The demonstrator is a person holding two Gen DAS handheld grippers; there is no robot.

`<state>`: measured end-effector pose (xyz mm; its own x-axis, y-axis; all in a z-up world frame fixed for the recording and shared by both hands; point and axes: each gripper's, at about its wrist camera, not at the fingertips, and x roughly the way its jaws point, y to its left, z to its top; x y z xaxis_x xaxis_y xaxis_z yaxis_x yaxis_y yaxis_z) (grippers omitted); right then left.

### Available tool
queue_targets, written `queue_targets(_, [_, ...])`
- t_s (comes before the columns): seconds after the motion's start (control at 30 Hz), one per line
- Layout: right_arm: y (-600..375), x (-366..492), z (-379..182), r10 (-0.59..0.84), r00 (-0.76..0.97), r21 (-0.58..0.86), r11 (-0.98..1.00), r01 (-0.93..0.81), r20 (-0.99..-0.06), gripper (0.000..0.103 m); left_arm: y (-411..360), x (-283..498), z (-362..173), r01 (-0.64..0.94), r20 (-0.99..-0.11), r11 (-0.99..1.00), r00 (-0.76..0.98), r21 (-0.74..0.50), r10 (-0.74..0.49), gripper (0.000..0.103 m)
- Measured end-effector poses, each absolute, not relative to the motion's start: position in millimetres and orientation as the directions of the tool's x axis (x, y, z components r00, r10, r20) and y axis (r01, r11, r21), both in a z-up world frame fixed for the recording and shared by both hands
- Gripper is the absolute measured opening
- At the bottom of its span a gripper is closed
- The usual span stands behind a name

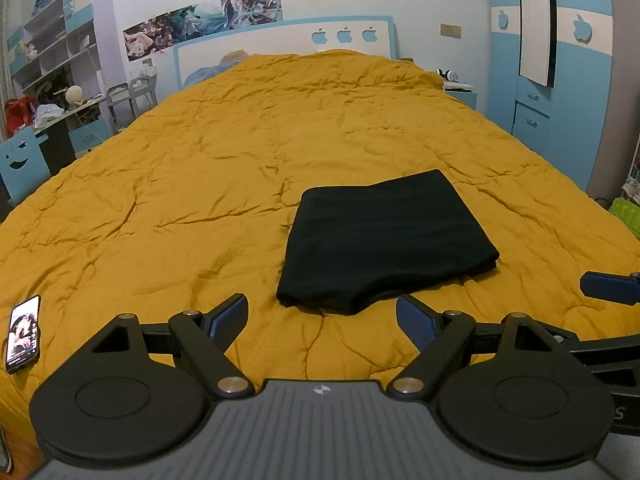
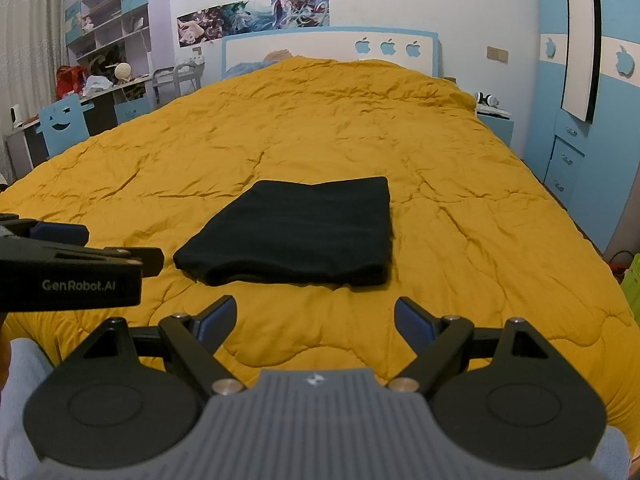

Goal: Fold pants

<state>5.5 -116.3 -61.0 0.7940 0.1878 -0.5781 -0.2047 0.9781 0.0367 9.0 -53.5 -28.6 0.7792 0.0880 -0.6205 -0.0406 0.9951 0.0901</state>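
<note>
The black pants (image 1: 384,240) lie folded into a flat rectangle on the yellow quilt (image 1: 224,168), near the foot of the bed. They also show in the right wrist view (image 2: 304,232). My left gripper (image 1: 322,316) is open and empty, just short of the pants' near edge. My right gripper (image 2: 314,318) is open and empty, a little back from the pants. The right gripper's finger (image 1: 608,288) shows at the right edge of the left wrist view. The left gripper's body (image 2: 68,272) shows at the left of the right wrist view.
A phone (image 1: 23,334) with a lit screen lies on the quilt at the near left. A desk and shelves (image 1: 52,92) stand left of the bed. A blue wardrobe (image 1: 560,80) and nightstand (image 2: 496,120) stand on the right. A green bin (image 2: 632,284) sits at far right.
</note>
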Motion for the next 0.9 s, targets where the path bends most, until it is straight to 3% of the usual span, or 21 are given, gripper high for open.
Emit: queue_targets(0.9, [-117.7, 6.2, -60.8, 0.186, 0.783, 0.037, 0.978, -0.205, -0.594, 0.082, -53.5, 8.2, -29.6, -0.034, -0.61, 0.996, 0.788, 0.084, 0.079, 0.097])
